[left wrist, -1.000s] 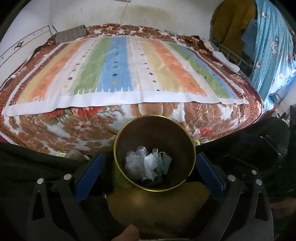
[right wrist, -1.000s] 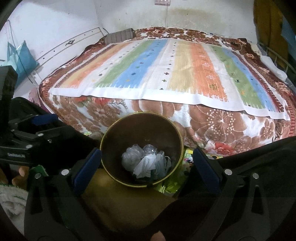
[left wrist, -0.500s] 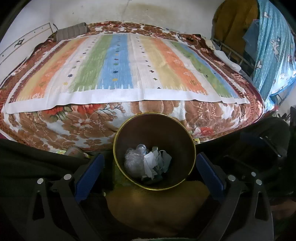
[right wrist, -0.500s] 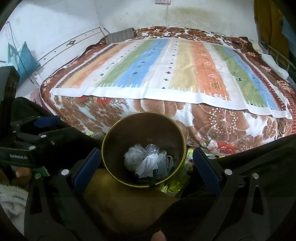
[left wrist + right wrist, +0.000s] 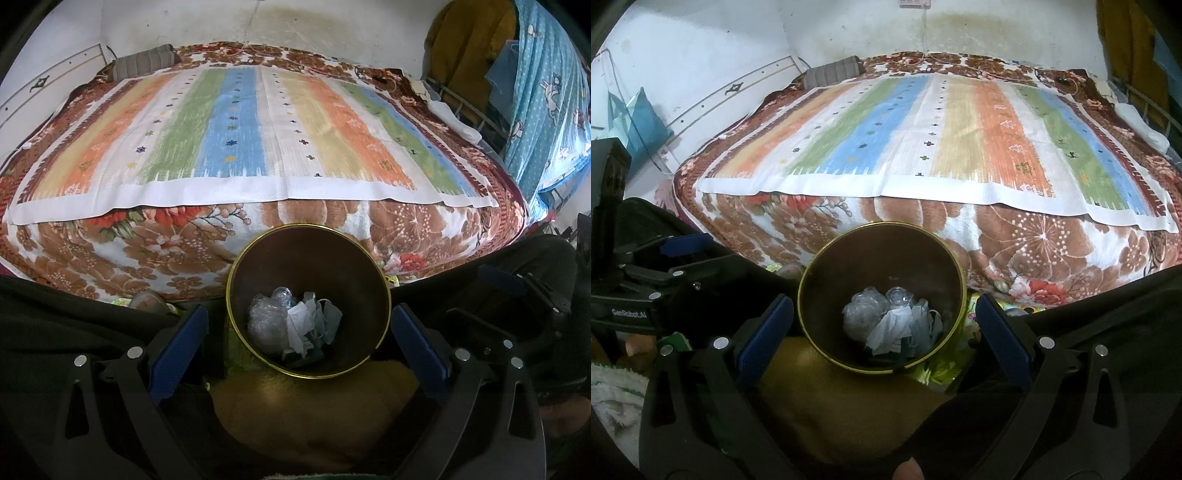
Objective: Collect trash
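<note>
- Left wrist view: left gripper (image 5: pixel 299 325) spread wide, the trash bin (image 5: pixel 347 354) between its fingers, crumpled trash (image 5: pixel 295 325) inside.
- Right gripper (image 5: pixel 884 321) likewise spread around the bin.

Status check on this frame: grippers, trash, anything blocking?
Left hand-held gripper open, empty. Right hand-held gripper open, empty. Crumpled trash sits in the bin at the bed's edge. Nothing blocks the bin mouth.
</note>
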Motion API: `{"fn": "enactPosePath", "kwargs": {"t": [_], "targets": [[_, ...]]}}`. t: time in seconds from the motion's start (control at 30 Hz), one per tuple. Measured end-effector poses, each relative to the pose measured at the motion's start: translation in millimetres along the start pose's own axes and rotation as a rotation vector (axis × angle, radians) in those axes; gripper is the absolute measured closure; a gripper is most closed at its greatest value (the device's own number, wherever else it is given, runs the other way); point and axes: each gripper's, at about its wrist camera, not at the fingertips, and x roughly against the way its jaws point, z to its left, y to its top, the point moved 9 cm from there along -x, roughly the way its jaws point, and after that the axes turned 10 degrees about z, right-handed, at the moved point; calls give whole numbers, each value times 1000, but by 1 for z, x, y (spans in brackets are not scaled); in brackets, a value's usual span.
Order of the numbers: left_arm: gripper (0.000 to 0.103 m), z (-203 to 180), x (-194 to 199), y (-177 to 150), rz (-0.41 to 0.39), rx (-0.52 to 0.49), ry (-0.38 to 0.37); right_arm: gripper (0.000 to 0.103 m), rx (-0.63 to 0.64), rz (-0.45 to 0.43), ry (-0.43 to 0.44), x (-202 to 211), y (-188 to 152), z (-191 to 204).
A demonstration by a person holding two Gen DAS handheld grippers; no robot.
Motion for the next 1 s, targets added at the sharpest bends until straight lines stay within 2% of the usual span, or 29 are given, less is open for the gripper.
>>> {"fn": "enactPosePath", "kwargs": {"t": [1.0], "targets": [[6, 0, 3, 0, -10, 4, -15, 9, -17, -7, 28, 1, -2, -1]]}}
